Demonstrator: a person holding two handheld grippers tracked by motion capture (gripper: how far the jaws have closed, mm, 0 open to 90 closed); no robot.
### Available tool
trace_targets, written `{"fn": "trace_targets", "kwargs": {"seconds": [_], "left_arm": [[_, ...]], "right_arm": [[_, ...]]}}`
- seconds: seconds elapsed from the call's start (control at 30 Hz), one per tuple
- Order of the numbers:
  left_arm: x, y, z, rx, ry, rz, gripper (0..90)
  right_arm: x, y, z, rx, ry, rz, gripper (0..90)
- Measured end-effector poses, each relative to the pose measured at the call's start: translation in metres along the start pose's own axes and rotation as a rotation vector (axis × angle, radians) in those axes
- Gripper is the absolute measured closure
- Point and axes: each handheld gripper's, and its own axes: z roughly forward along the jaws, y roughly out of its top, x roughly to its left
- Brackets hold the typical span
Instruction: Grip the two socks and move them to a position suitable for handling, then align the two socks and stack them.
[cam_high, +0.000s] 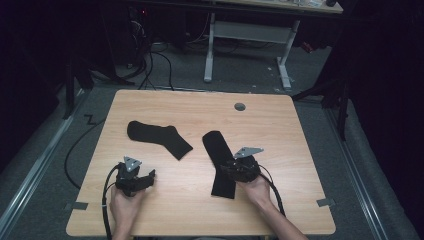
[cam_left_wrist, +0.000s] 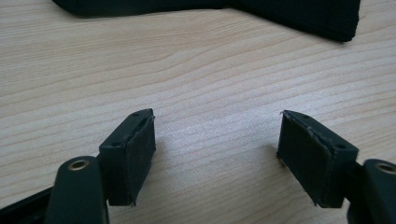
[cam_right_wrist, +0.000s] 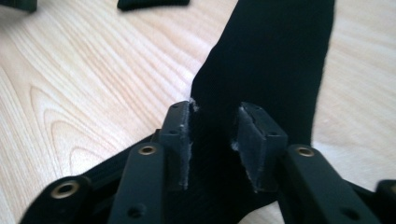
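My right fingers (cam_right_wrist: 212, 140) stand parted over the near sock (cam_high: 218, 162) on the table (cam_high: 200, 215), seemingly not pinching; closing shallow may snag one layer; left fingers (cam_left_wrist: 217, 154) open, empty.

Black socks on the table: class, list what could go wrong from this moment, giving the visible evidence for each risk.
1. The right gripper has its jaws apart over the right sock, so lifting now might leave the sock lying flat.
2. Closing here could pinch just a thin fold, which may slip out.
3. The left gripper stands open over bare wooden table, short of the left sock; closing there would probably catch nothing.
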Motion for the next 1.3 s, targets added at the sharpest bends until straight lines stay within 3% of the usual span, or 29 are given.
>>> {"fn": "trace_targets", "kwargs": {"seconds": [0.07,0.13,0.2,0.3,0.4,0.47,0.6,0.8,0.87,1.1,1.3], "left_arm": [[0.000,0.000,0.000,0.000,0.000,0.000,27.8],[0.000,0.000,0.000,0.000,0.000,0.000,27.8],[0.000,0.000,0.000,0.000,-0.004,0.003,27.9],[0.000,0.000,0.000,0.000,-0.005,0.004,27.9],[0.000,0.000,0.000,-0.001,-0.012,0.001,27.6],[0.000,0.001,0.001,0.002,-0.024,0.012,26.3],[0.000,0.002,0.002,0.005,-0.028,0.010,26.2],[-0.001,0.007,0.002,0.032,-0.020,0.030,29.4],[-0.002,0.008,0.001,0.027,-0.015,0.043,29.6],[-0.001,0.023,0.001,-0.009,-0.055,0.010,32.2],[-0.001,0.039,0.001,-0.032,-0.064,0.014,35.7]], "right_arm": [[-0.003,0.000,-0.002,-0.015,-0.005,0.002,74.9],[-0.004,0.000,-0.002,-0.017,-0.009,0.005,77.0],[-0.005,-0.001,0.003,-0.011,-0.041,-0.001,82.4],[-0.005,-0.003,0.010,0.016,-0.046,-0.007,82.7],[-0.004,-0.006,0.017,0.025,-0.050,-0.016,75.3],[-0.002,-0.005,0.016,0.011,-0.072,-0.020,64.0],[-0.003,-0.008,0.010,-0.020,-0.076,-0.004,58.8],[-0.008,-0.014,-0.006,-0.055,-0.085,0.014,57.9],[-0.012,-0.019,-0.013,-0.063,-0.111,0.019,58.0],[-0.036,-0.042,-0.033,-0.062,-0.201,0.083,58.1],[-0.052,-0.056,-0.042,-0.055,-0.273,0.123,58.1]]}}
